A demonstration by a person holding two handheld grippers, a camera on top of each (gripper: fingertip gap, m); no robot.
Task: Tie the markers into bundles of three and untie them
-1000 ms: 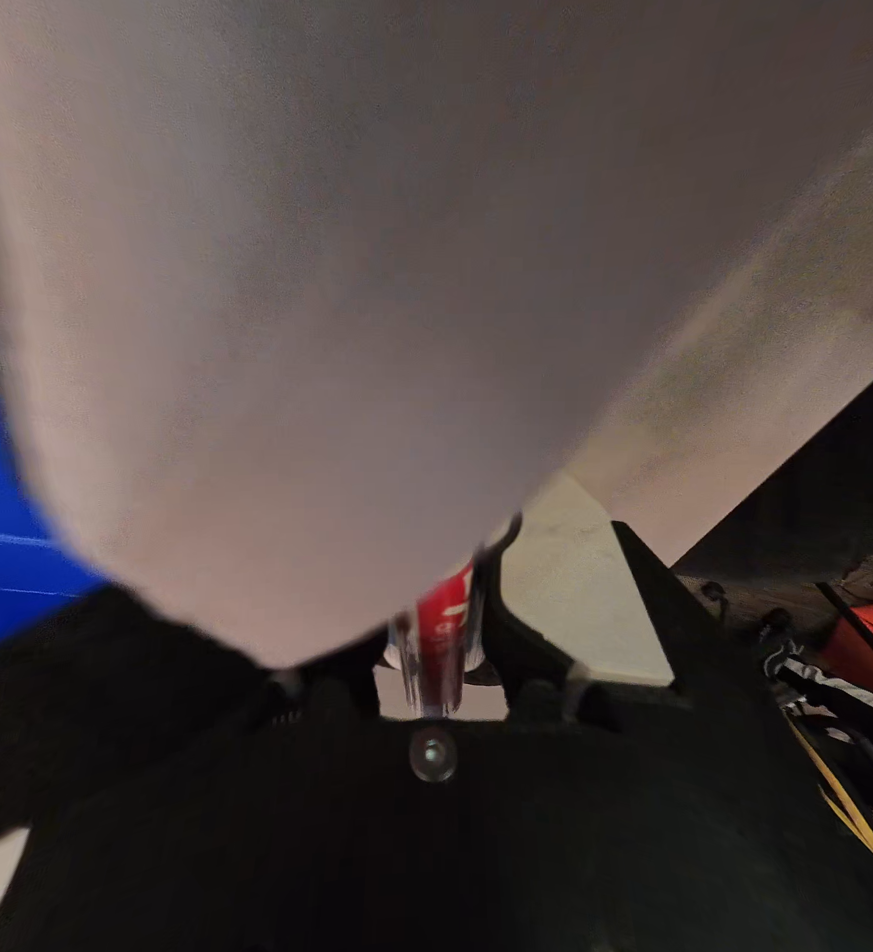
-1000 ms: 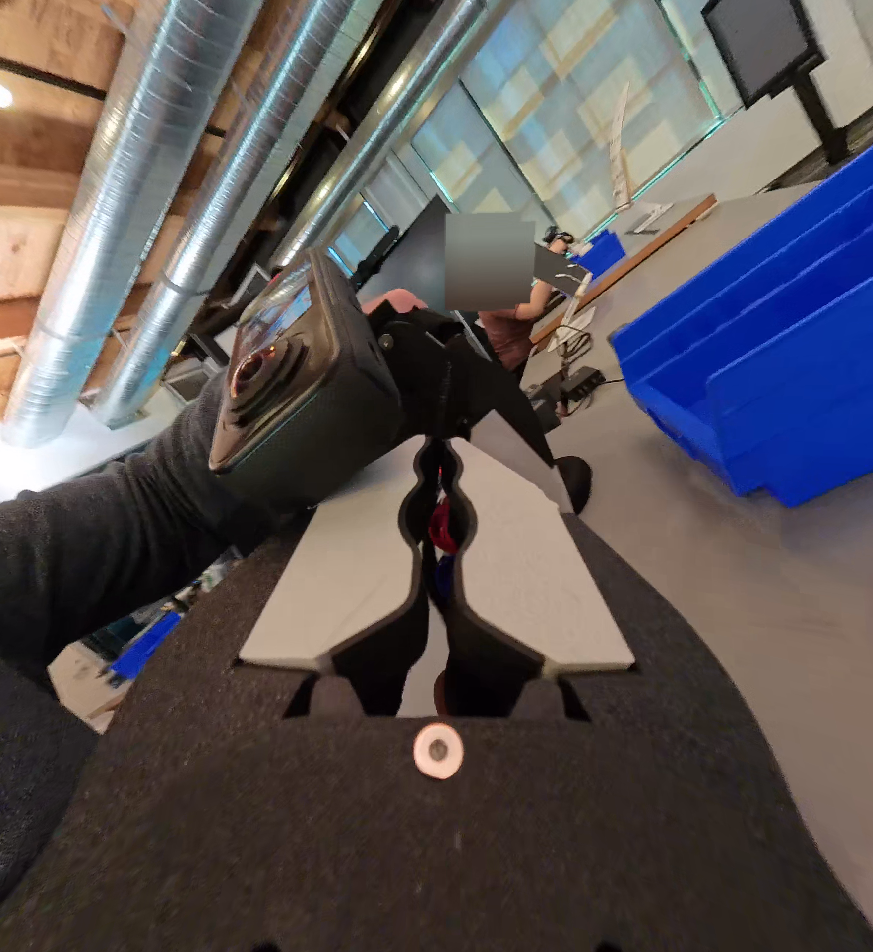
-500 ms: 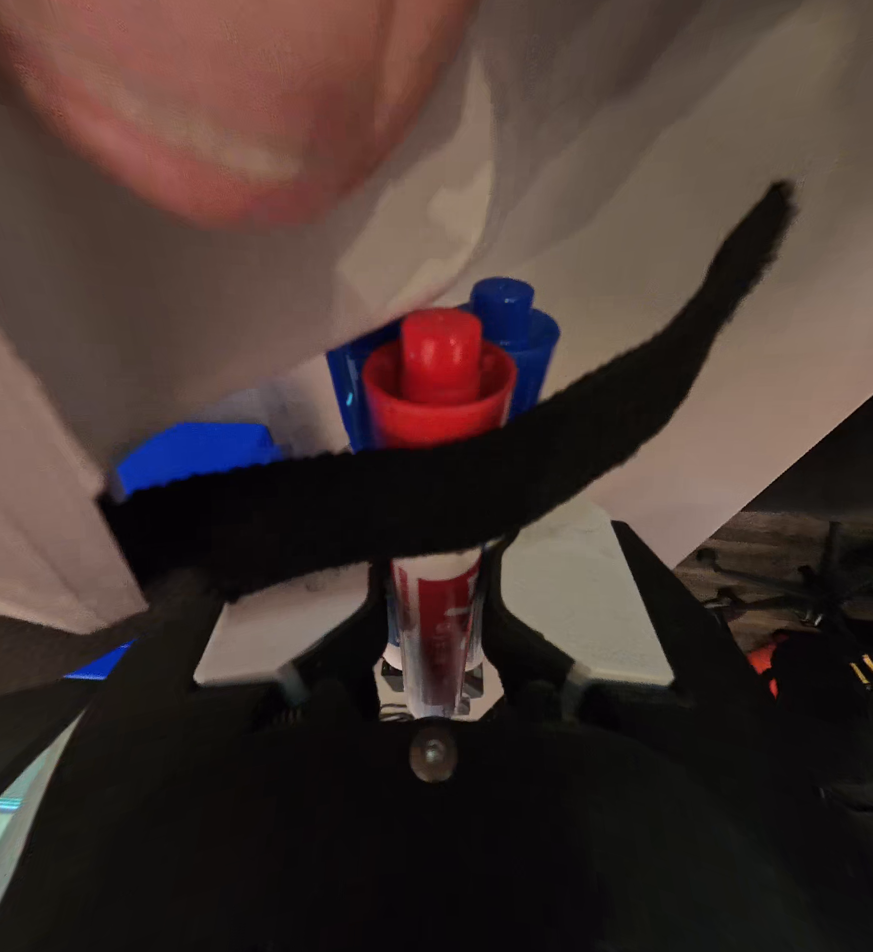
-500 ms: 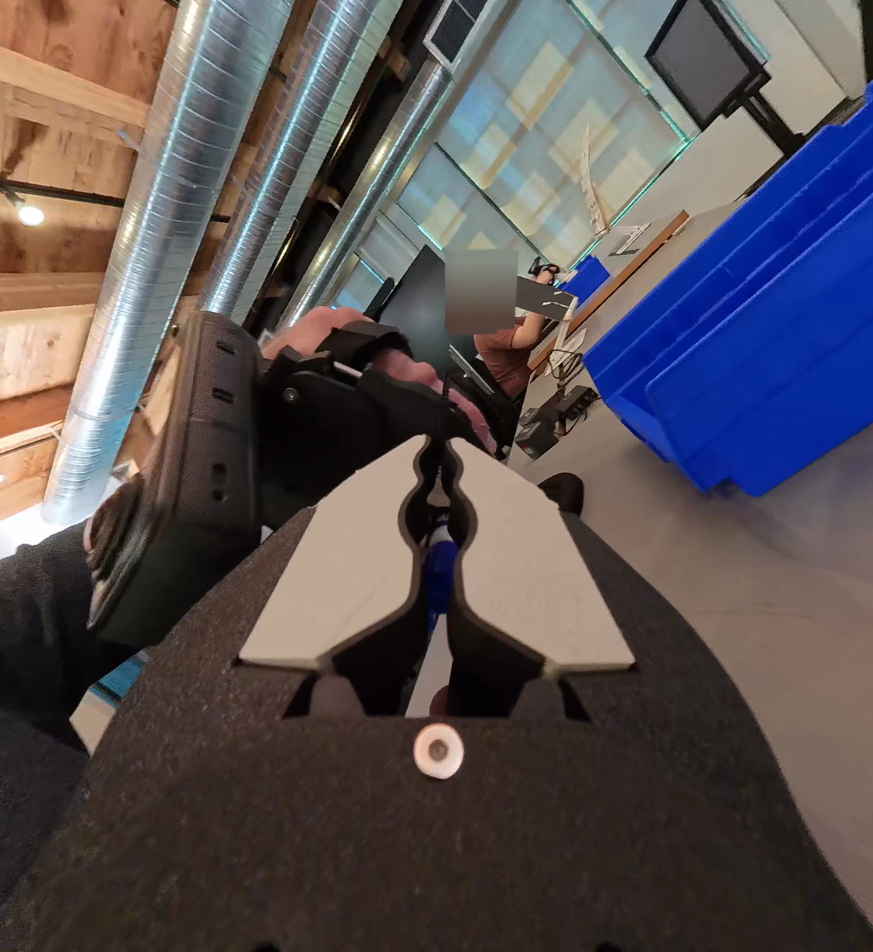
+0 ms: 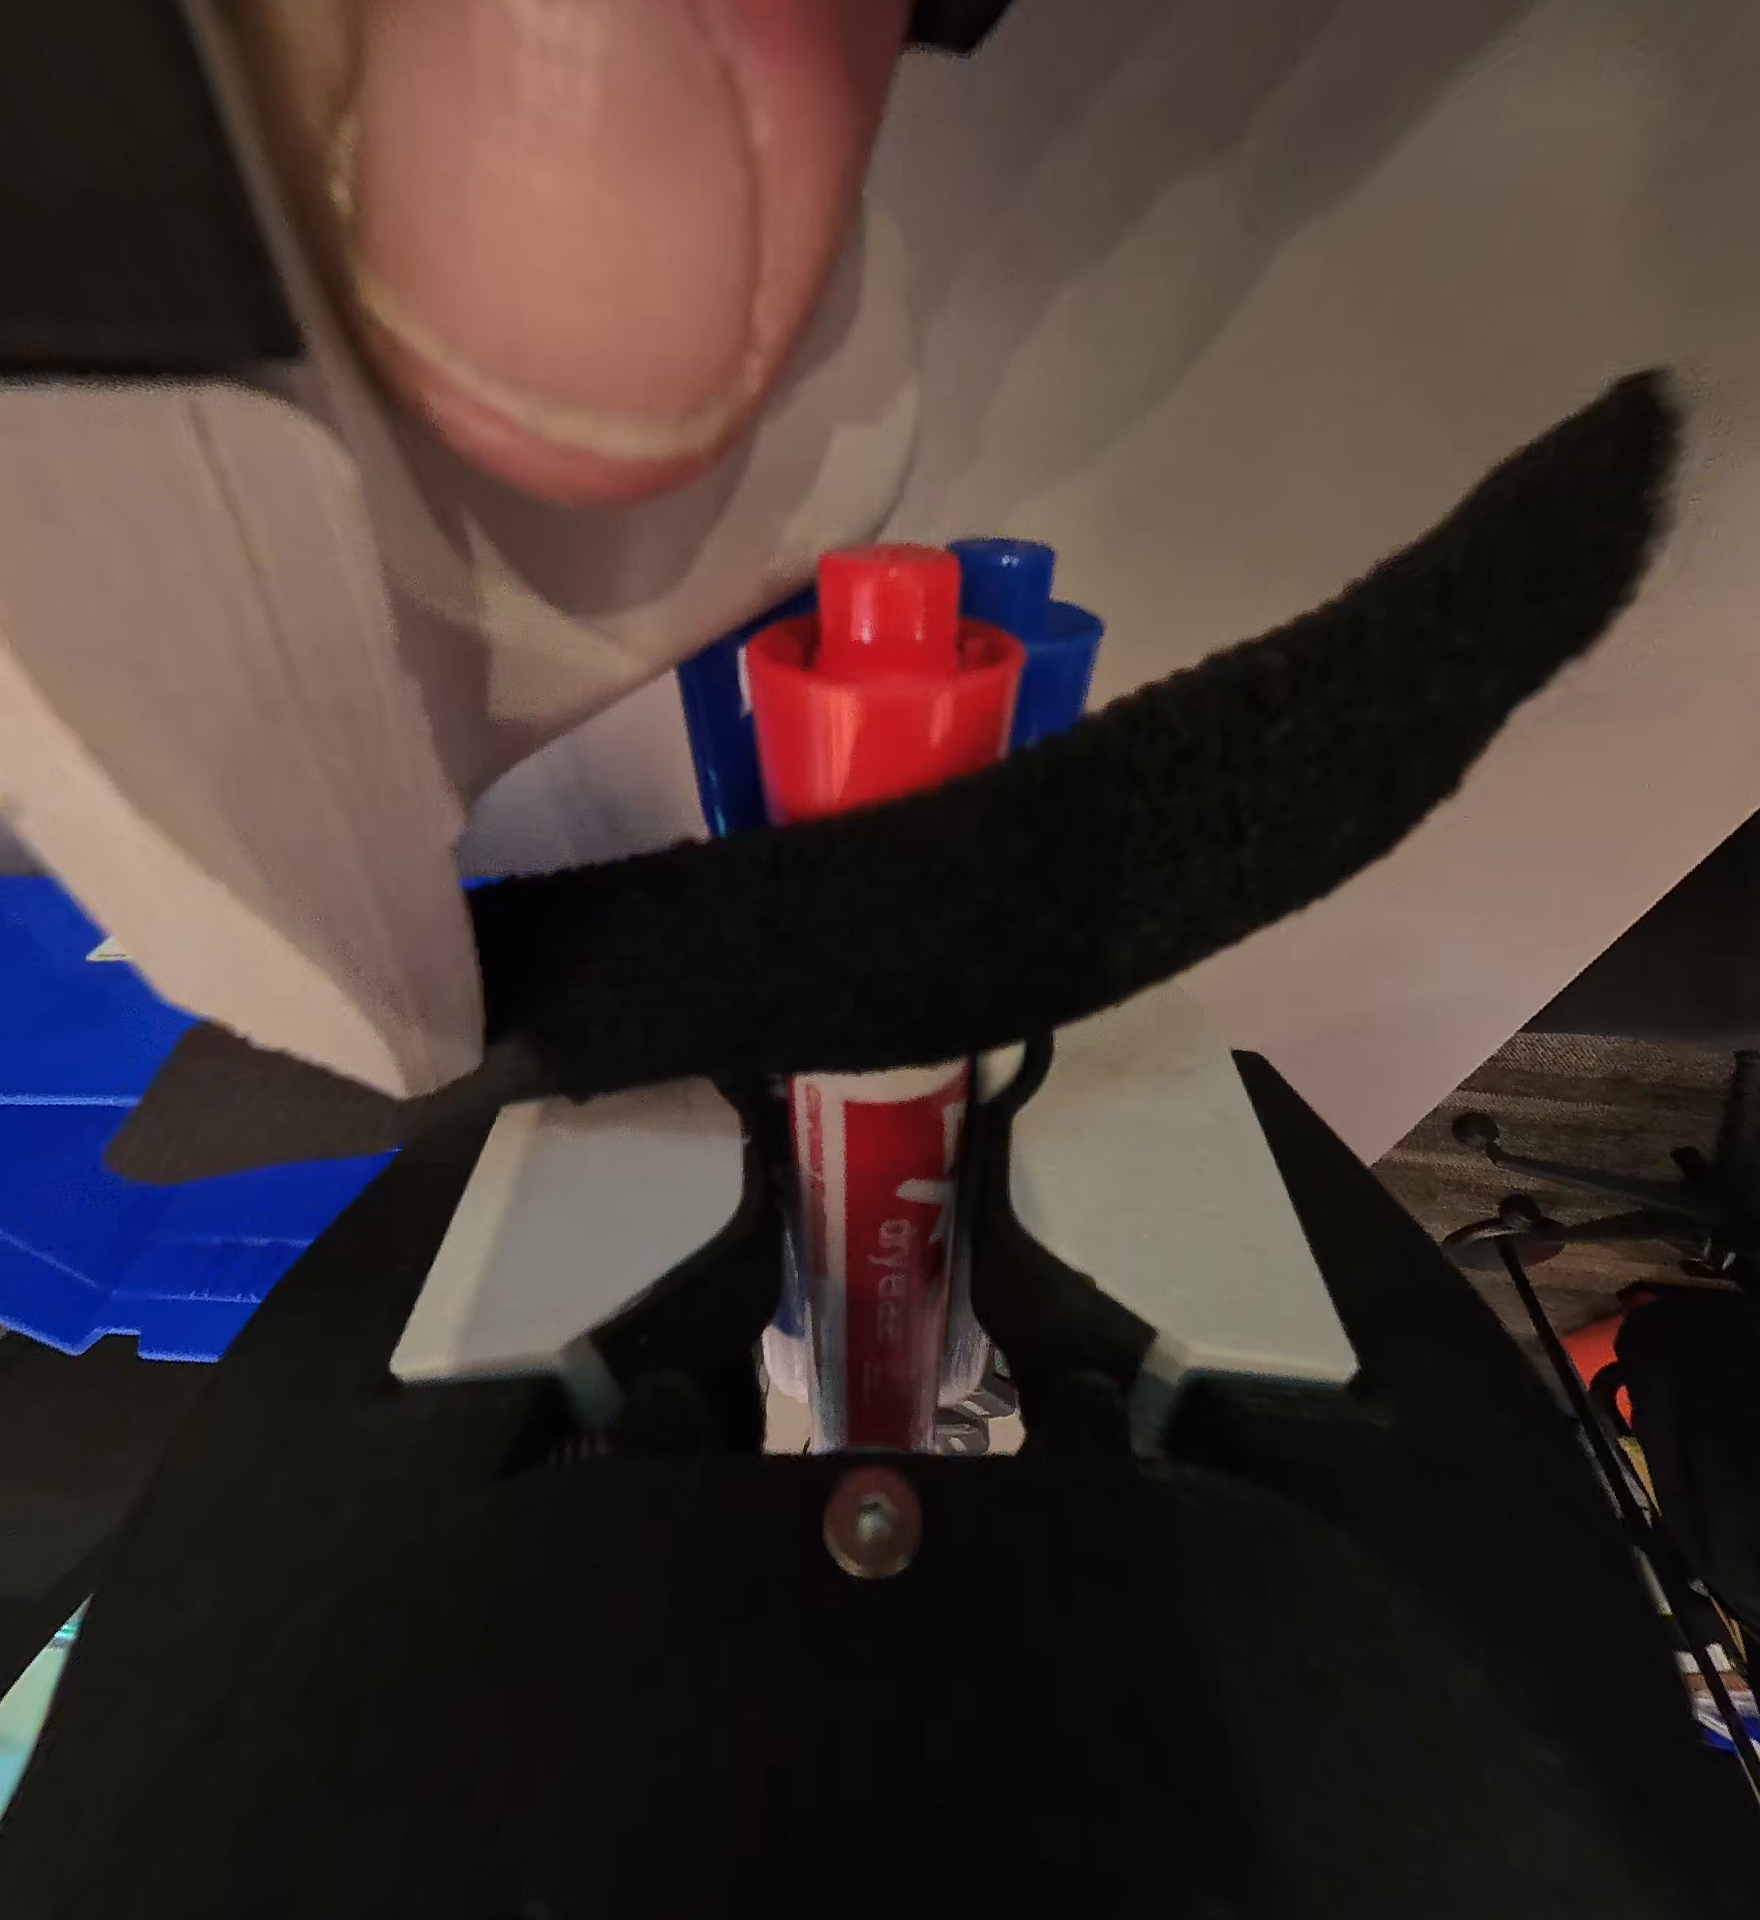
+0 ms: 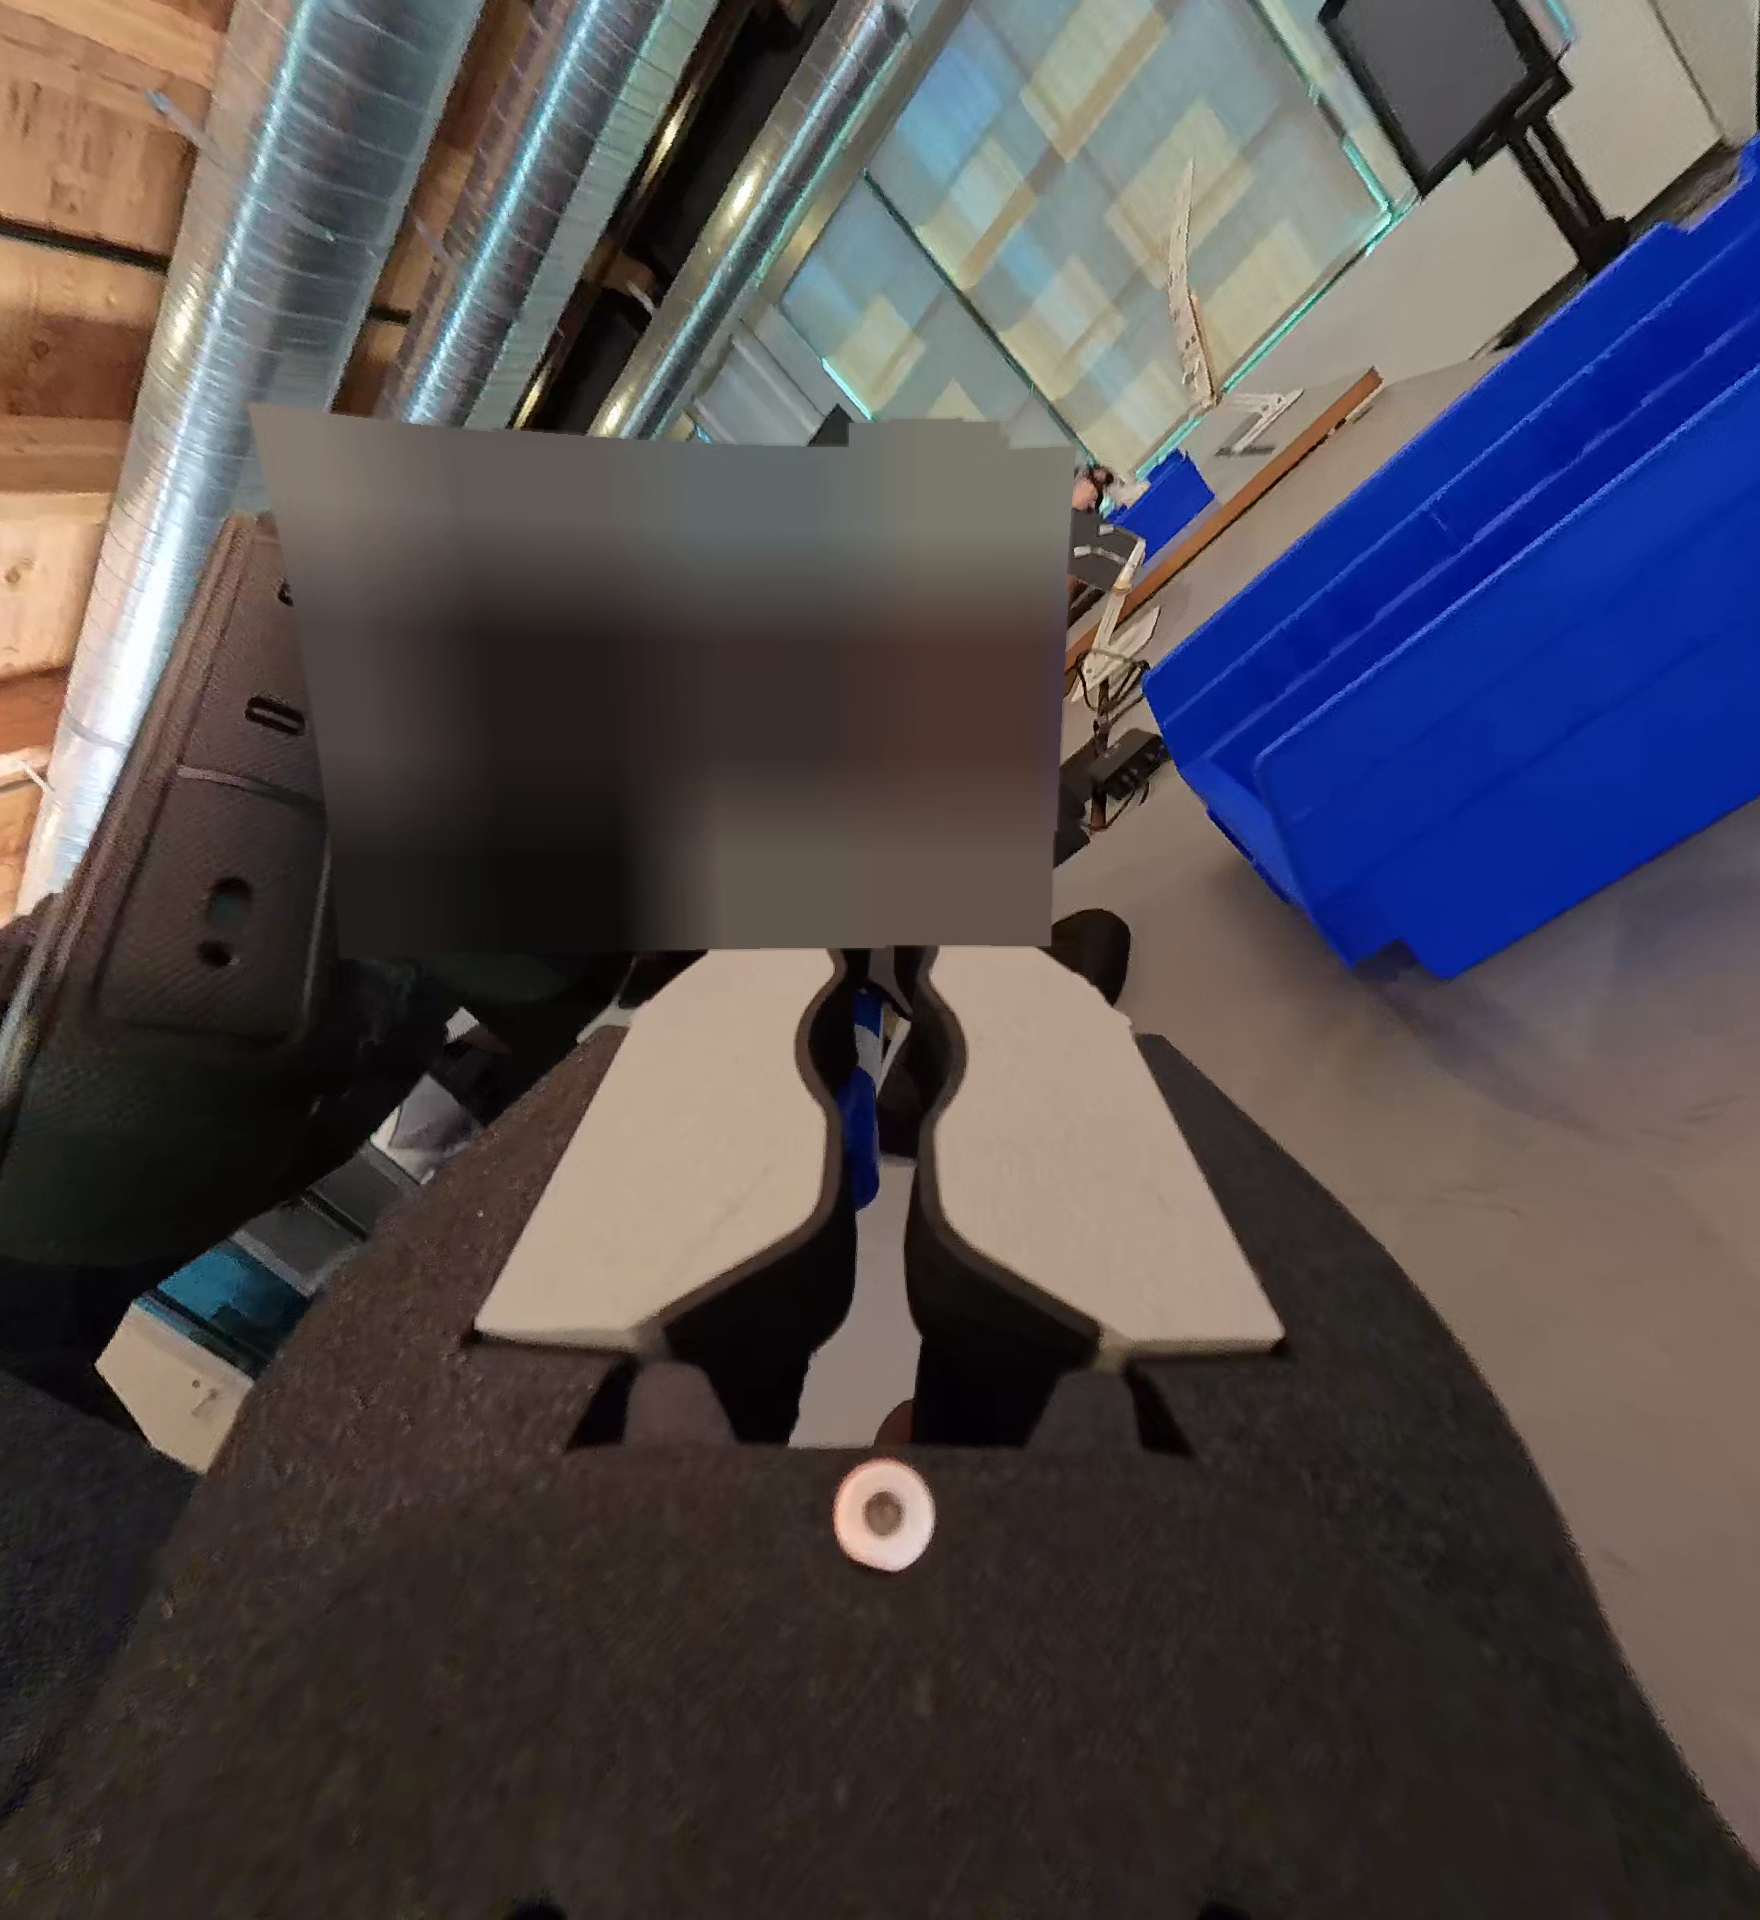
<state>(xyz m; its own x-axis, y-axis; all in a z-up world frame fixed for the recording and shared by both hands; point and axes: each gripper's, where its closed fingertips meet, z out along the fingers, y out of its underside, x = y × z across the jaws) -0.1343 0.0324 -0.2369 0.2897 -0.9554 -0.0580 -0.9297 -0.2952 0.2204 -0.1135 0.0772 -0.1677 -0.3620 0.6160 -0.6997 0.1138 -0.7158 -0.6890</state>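
The left gripper (image 5: pixel 881 1081) was clamped on a cluster of markers, a red marker (image 5: pixel 881 717) foremost with two blue markers (image 5: pixel 1047 644) behind it, their capped ends pointing away from the camera and their barrels pinched between the nearly closed jaws. A black fabric strap (image 5: pixel 1063 873) lay across the front of the markers just below the caps, one tapered end curving free to the upper right, the other running left to the pale fingers of the right gripper (image 5: pixel 263 748). A thumb (image 5: pixel 585 260) loomed close above. In the right wrist view, the right gripper (image 6: pixel 881 977) had its jaws drawn almost together; its tips were hidden, so what they pinched could not be told, though a blue marker (image 6: pixel 860 1101) showed through the gap. Blue bins (image 6: pixel 1541 665) stood on the grey worktop (image 6: pixel 1478 1143) well to the right.
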